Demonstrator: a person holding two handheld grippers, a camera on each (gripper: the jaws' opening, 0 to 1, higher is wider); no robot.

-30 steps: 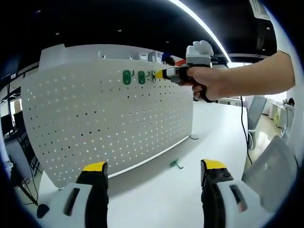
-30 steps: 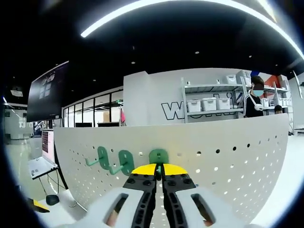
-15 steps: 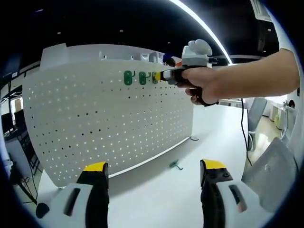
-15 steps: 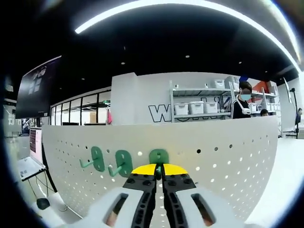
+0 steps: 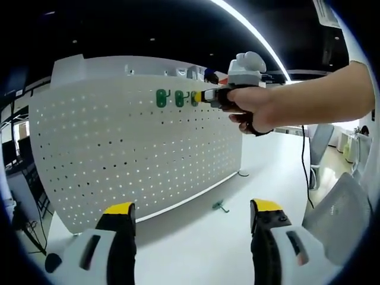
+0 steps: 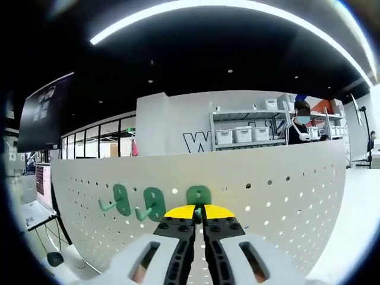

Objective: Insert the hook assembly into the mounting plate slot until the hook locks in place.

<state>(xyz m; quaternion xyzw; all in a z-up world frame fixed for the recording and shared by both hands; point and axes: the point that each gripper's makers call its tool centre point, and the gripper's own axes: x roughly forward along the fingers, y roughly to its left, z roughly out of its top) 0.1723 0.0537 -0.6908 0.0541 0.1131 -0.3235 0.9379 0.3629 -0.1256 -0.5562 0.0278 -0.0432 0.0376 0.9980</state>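
Observation:
A white pegboard mounting plate (image 5: pixel 119 142) stands upright on the table. Two green hooks (image 5: pixel 161 98) (image 5: pixel 179 98) hang near its top edge. My right gripper (image 5: pixel 200 95), held by a person's hand, presses a third green hook (image 6: pixel 198 194) against the plate just right of them. In the right gripper view the right gripper (image 6: pixel 199 212) is shut on that hook's stem, with the other hooks (image 6: pixel 120 199) (image 6: pixel 154 203) to its left. My left gripper (image 5: pixel 193 211) stands open and holds nothing, low in front of the plate. A spare green hook (image 5: pixel 220 205) lies on the table.
The white table (image 5: pixel 196 243) spreads before the plate. A grey chair back (image 5: pixel 338 208) stands at the right and a cable (image 5: pixel 306 160) hangs there. Beyond the plate are shelves with white bins (image 6: pixel 246 133), a person (image 6: pixel 298 122) and a monitor (image 6: pixel 41 113).
The right gripper with its hook has shifted very slightly along the top of the plate. The left gripper has stayed still.

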